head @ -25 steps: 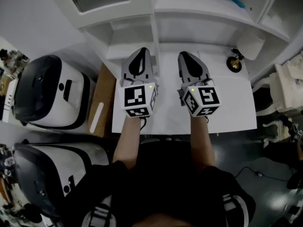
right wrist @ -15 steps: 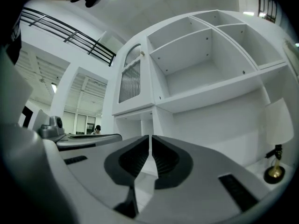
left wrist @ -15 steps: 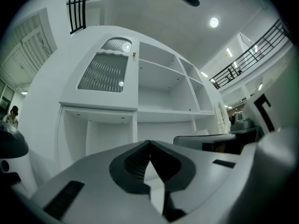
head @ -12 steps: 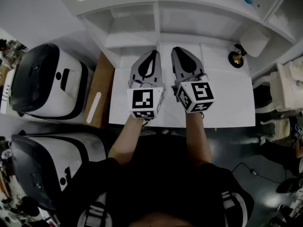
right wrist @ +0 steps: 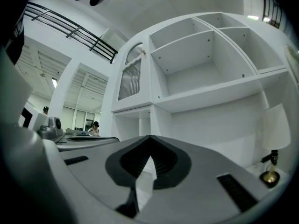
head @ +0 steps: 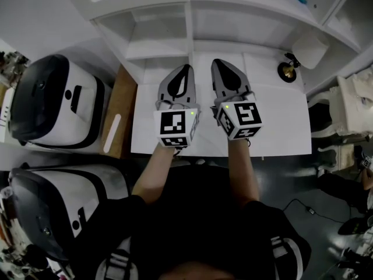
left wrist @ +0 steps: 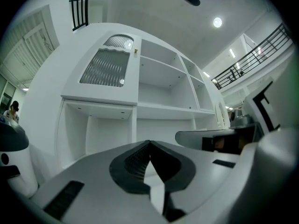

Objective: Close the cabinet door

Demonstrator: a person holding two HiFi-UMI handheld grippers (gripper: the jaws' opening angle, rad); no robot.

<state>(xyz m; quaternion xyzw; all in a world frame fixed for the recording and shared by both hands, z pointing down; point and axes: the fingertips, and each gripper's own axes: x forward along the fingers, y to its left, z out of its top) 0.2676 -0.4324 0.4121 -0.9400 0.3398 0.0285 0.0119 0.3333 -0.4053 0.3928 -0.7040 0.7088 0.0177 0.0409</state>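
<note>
Left claw [head: 186, 69] pressed together, empty; right claw [head: 217, 63] just closed on nothing. Both held over bench [head: 280, 127]. Cabinet door [left wrist: 105, 66] untouched above. Risk judged: shut tips skidding off the smooth panel when pushed.

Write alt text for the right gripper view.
The right hand-held gripper, its jaws just closed with nothing between them, faces a white shelf unit with open compartments. A ribbed-glass cabinet door sits at upper left, and a small brass object stands at lower right.
</note>
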